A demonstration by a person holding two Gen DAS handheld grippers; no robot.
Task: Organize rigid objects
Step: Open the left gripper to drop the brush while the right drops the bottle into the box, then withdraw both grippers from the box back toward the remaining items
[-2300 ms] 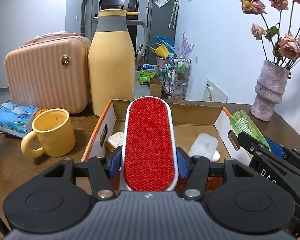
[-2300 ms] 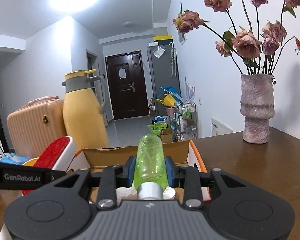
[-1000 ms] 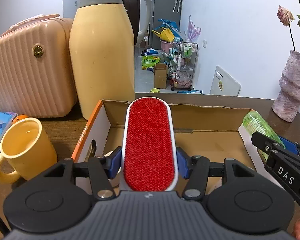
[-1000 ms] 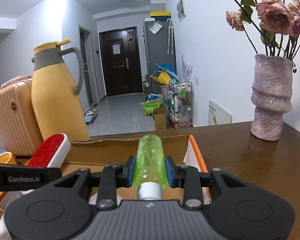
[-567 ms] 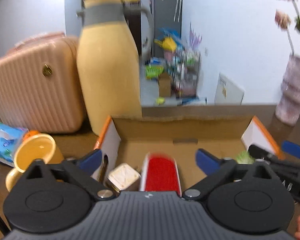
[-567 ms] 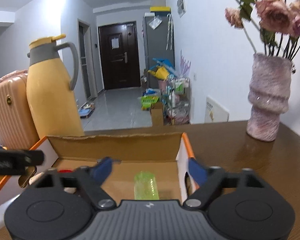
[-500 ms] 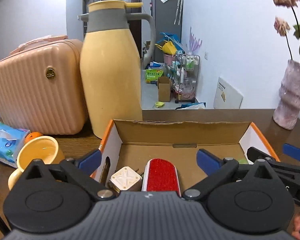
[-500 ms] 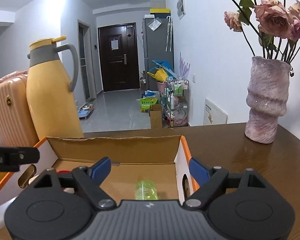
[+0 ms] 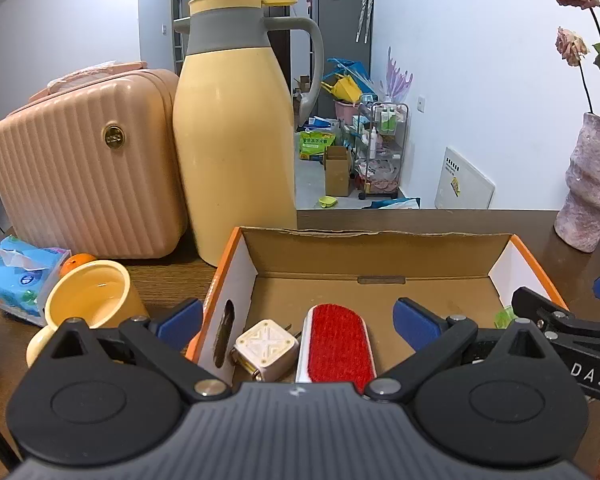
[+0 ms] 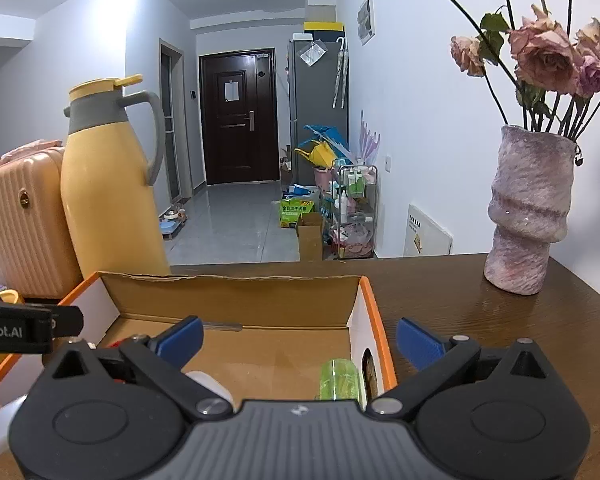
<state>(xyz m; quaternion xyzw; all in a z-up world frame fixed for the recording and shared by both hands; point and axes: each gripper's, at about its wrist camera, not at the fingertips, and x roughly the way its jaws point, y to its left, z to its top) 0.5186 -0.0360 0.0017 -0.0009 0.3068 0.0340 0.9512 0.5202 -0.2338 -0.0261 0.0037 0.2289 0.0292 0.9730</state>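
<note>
While both grippers gape wide, the box (image 9: 236, 280) holds brush (image 9: 338, 346); bottle (image 10: 339, 380).

The right gripper (image 10: 298, 338) hangs spread wide above the cardboard box (image 10: 236, 300), green bottle (image 10: 338, 380) inside.

right gripper (image 9: 580, 344): "DAS" | left gripper (image 10: 16, 330): "Robot.AI"

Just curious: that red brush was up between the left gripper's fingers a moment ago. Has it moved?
Yes. The red brush has dropped into the cardboard box, lying on its floor beside the small white cube.
</note>
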